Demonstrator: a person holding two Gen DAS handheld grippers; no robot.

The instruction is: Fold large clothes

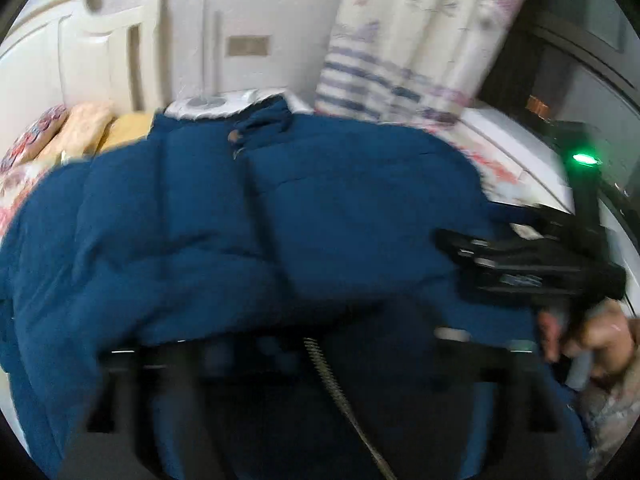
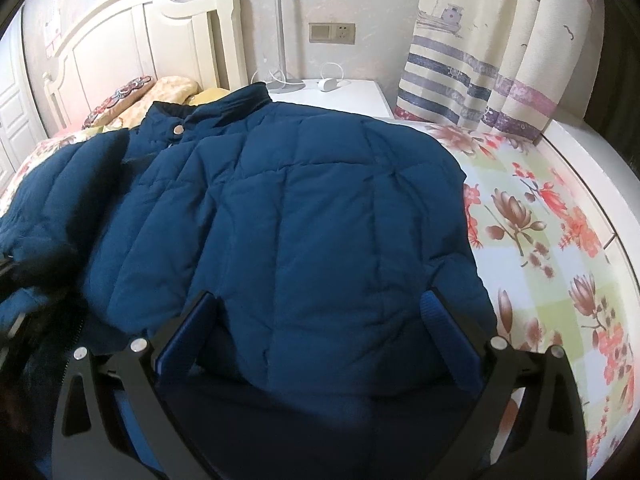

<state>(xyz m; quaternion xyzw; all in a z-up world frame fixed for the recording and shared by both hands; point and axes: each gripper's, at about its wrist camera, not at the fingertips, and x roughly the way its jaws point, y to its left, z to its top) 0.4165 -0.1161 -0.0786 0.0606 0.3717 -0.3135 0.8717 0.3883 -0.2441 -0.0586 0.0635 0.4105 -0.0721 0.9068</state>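
- Leftmost, in the right wrist view, a white headboard (image 2: pixel 132 36) stood against the wall, with patterned pillows (image 2: pixel 136 96) below it.
- The blue quilted jacket (image 2: pixel 288 216) lay spread on the bed (image 2: pixel 536 216), collar toward the headboard, a snap button visible at the neck. Its left sleeve was bunched at the frame's left edge.
- Right claw (image 2: pixel 318 330): jaws stood wide apart, one blue pad at each side of the jacket's lower body. Fabric lay between them; the pads did not appear to press it. Nothing held.
- Behind the collar, a white nightstand (image 2: pixel 360 92) carried a lamp base and a small white item with a cord.
- A wall socket plate (image 2: pixel 332 33) sat above the nightstand; a striped curtain (image 2: pixel 480 48) hung to its right.
- Flowered bedsheet was exposed right of the jacket.
- Left wrist view was motion-blurred. Left claw (image 1: pixel 320 360): fingers were set far apart at the lower frame, jacket (image 1: pixel 240 216) and its zipper edge lying between them, nothing gripped as far as the blur allowed.
- At that view's right edge, the other claw's black body (image 1: pixel 532 264) with a green light above, and the person's hand (image 1: pixel 588 336) on its grip.
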